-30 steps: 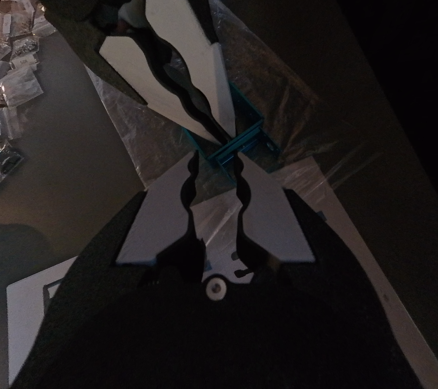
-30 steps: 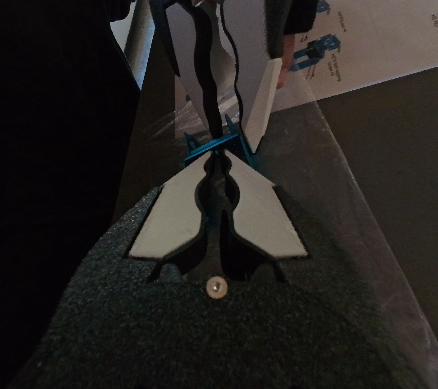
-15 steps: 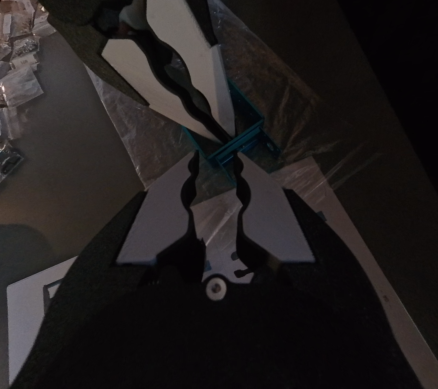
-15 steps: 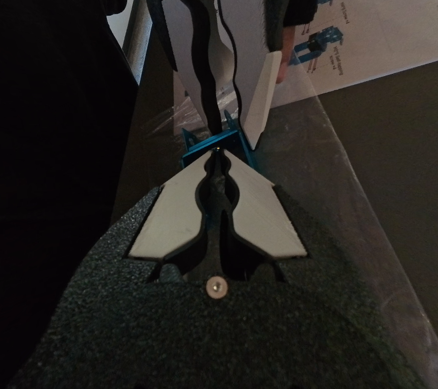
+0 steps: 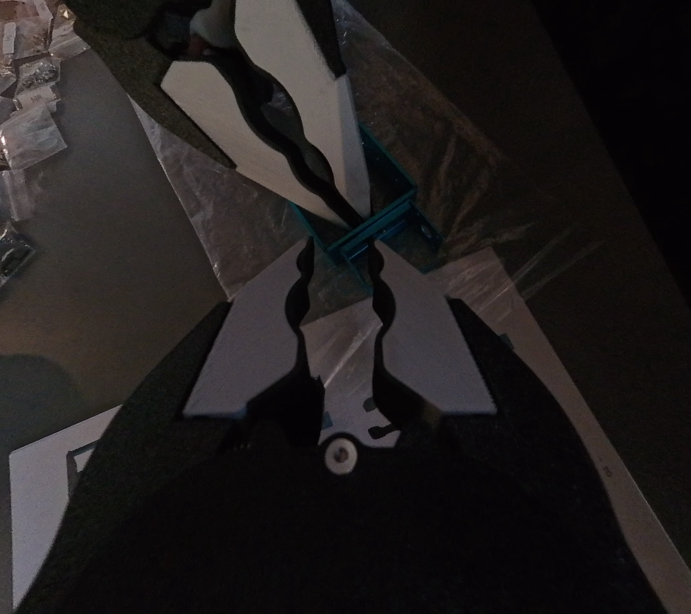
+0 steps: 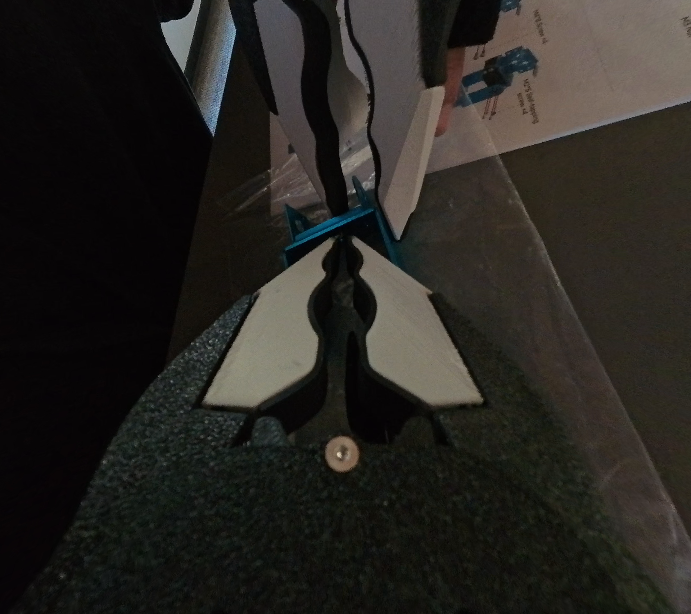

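Note:
A small blue metal bracket [image 5: 377,222] stands on a clear plastic sheet on the dark table. It also shows in the right wrist view [image 6: 329,225]. My right gripper [image 6: 342,240] is shut on the bracket's near wall, its tips pinched together. In the left wrist view it comes down from the top [image 5: 355,216]. My left gripper [image 5: 342,244] is open, its fingers on either side of the bracket's end. In the right wrist view it reaches in from above [image 6: 368,222], straddling the bracket's right wall. Whether its pads touch the metal is hidden.
The crinkled clear plastic sheet [image 5: 239,162] lies under the bracket. A white printed instruction sheet [image 6: 598,35] lies behind it and runs under my left gripper [image 5: 33,483]. Several small bags of parts [image 5: 26,109] lie at the far left. A hand [image 6: 448,98] holds the left gripper. The grippers are tip to tip, or close to it.
The right wrist view has shifted slightly, so the left gripper and the sheet sit a little lower. Both grippers keep the same opening and stay at the bracket.

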### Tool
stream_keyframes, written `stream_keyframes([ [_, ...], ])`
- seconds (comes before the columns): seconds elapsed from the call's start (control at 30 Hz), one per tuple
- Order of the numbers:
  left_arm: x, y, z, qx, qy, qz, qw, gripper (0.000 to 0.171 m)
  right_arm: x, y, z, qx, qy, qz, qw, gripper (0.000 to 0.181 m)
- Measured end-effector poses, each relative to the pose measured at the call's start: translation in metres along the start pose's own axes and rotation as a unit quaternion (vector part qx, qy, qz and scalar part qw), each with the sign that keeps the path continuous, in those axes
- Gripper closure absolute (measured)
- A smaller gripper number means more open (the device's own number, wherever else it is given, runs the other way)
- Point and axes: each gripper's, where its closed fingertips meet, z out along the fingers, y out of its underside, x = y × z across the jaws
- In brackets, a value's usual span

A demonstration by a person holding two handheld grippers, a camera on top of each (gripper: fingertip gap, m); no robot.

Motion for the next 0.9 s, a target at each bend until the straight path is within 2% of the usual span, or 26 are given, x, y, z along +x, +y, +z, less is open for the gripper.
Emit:
stream_keyframes([
  [0.4, 0.000, 0.000, 0.000, 0.000, 0.000, 0.000, 1.000, 0.144, 0.001, -0.005, -0.007, 0.011, 0.004, -0.006, 1.000, 0.177],
  [0.5, 0.000, 0.000, 0.000, 0.000, 0.000, 0.001, 1.000, 0.144, 0.000, -0.011, -0.017, 0.030, 0.011, -0.034, 0.999, 0.173],
  [0.57, 0.000, 0.000, 0.000, 0.000, 0.000, 0.001, 1.000, 0.144, 0.003, -0.014, -0.023, 0.040, 0.029, -0.060, 0.997, 0.163],
  [0.7, 0.000, 0.000, 0.001, -0.001, -0.001, 0.002, 1.000, 0.144, 0.026, 0.000, -0.031, -0.002, 0.109, -0.119, 0.987, 0.150],
  [0.9, 0.000, 0.000, 0.001, -0.001, 0.001, 0.000, 1.000, 0.144, 0.029, 0.016, -0.029, -0.036, 0.099, -0.137, 0.985, 0.150],
])
